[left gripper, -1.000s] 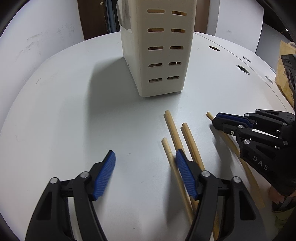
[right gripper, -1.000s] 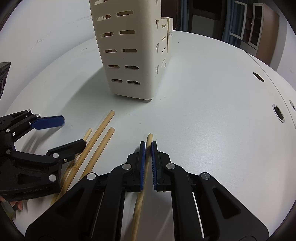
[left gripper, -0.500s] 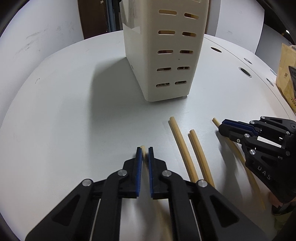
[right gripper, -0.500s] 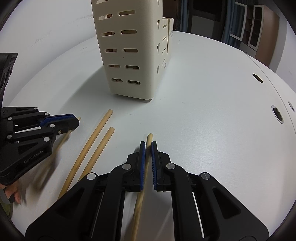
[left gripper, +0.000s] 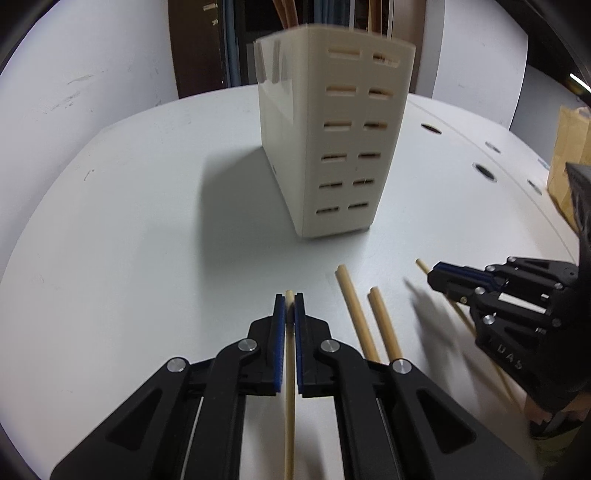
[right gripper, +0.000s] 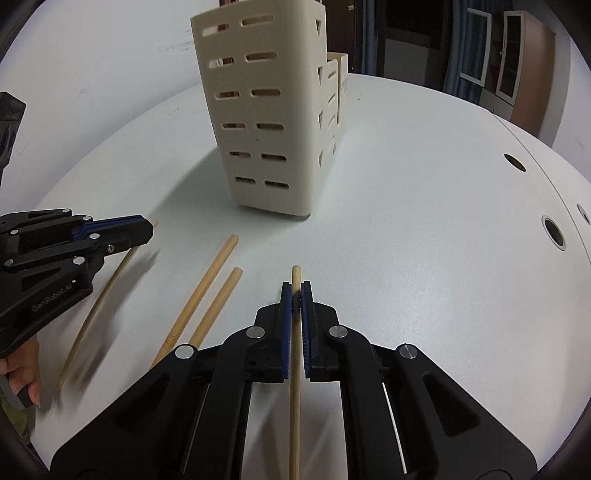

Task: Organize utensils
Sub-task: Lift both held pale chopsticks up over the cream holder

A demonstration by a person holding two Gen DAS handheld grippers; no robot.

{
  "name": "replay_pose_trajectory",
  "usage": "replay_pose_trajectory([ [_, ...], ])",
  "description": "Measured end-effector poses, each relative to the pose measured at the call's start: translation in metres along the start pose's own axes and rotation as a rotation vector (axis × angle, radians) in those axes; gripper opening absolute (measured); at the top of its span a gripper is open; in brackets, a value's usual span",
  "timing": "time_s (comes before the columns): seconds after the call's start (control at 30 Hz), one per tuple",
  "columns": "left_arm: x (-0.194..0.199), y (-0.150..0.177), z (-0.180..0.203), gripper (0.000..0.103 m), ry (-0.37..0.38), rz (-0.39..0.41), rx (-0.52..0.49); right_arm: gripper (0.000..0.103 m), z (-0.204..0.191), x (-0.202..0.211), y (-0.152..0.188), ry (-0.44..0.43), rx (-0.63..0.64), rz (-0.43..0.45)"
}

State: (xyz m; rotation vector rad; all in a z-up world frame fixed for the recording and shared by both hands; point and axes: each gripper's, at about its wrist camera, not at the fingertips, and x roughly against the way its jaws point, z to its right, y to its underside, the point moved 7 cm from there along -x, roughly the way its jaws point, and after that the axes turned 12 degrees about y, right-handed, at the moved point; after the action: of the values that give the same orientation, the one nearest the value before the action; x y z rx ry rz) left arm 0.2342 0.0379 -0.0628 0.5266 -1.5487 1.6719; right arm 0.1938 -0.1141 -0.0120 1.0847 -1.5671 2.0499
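Note:
A cream slotted utensil holder (left gripper: 332, 147) stands upright on the white table; it also shows in the right wrist view (right gripper: 269, 122). My left gripper (left gripper: 290, 306) is shut on a wooden chopstick (left gripper: 290, 398) and holds it just above the table. My right gripper (right gripper: 295, 291) is shut on another wooden chopstick (right gripper: 294, 387), also raised. Two more chopsticks (left gripper: 369, 321) lie side by side on the table between the grippers, also in the right wrist view (right gripper: 210, 295). The right gripper shows in the left wrist view (left gripper: 439, 275), the left gripper in the right wrist view (right gripper: 147, 232).
Several sticks stand inside the holder's top (left gripper: 284, 11). The round white table (left gripper: 129, 221) has cable holes (right gripper: 554, 232) at the right. A brown paper bag (left gripper: 569, 147) sits at the far right. A smaller cream box (right gripper: 341, 85) adjoins the holder.
My left gripper closed on a chopstick that lay on the table, shifted it left and lifted it. My right gripper stayed shut on its chopstick and rose slightly.

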Motion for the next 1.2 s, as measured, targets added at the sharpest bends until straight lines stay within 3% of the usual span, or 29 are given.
replay_pose_trajectory([
  [0.37,0.04,-0.022,0.011,0.004,-0.008,0.134,-0.018,0.004,0.008,0.047,-0.021,-0.039,-0.044,0.139],
  [0.97,0.081,-0.058,0.028,0.004,-0.006,0.256,-0.059,0.004,0.031,0.087,-0.058,-0.069,-0.1,0.258],
  [1.2,0.099,-0.078,0.033,0.004,-0.017,0.299,-0.088,0.004,0.029,0.112,-0.087,-0.061,-0.081,0.328],
])
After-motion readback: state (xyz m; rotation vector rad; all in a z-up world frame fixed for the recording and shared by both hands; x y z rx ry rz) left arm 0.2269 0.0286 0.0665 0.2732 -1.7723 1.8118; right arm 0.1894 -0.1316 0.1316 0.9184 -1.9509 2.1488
